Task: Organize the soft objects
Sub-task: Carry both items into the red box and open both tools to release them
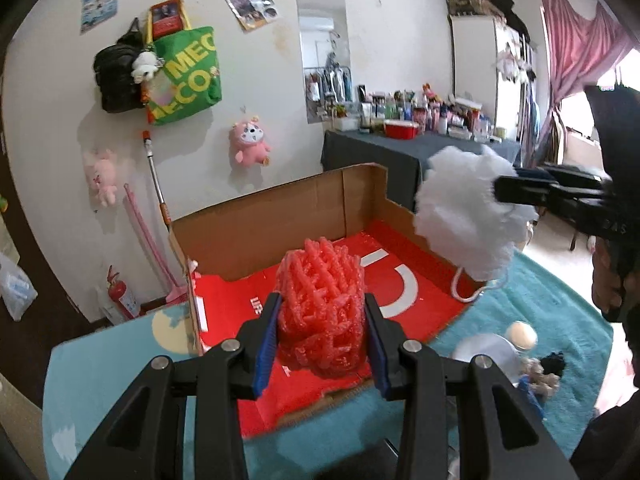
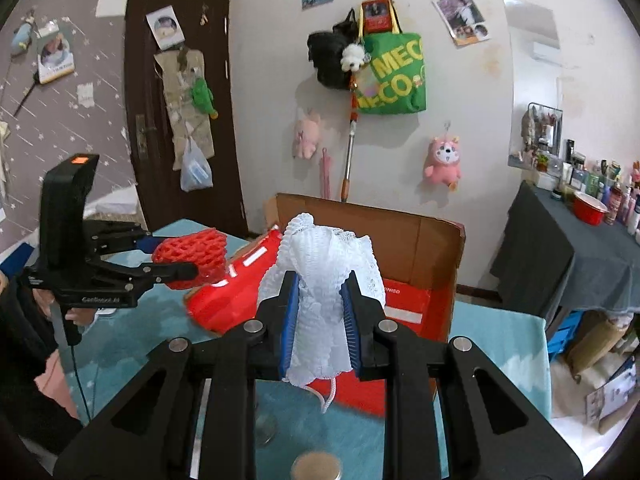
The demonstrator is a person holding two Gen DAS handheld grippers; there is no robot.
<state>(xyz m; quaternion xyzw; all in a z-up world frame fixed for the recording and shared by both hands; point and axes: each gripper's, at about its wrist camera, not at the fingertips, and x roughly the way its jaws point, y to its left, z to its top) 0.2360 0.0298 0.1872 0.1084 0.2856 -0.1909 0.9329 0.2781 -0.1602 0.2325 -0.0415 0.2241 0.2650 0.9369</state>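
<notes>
My left gripper (image 1: pixel 322 320) is shut on a red foam net (image 1: pixel 322 312) and holds it above the near edge of an open cardboard box (image 1: pixel 280 216) with a red inside. My right gripper (image 2: pixel 320 300) is shut on a white mesh bath puff (image 2: pixel 320 276) with a cord hanging down. In the left wrist view the puff (image 1: pixel 468 216) hangs over the box's right wall, held by the right gripper (image 1: pixel 504 194). In the right wrist view the left gripper (image 2: pixel 192 256) holds the red net (image 2: pixel 188 254) left of the box (image 2: pixel 420 240).
The box lies on a teal cloth-covered table (image 1: pixel 540 304). A small doll and a round cap (image 1: pixel 520 334) lie on the table to the right of the box. A dark-clothed side table with bottles (image 1: pixel 420 148) stands behind. Plush toys and bags hang on the wall.
</notes>
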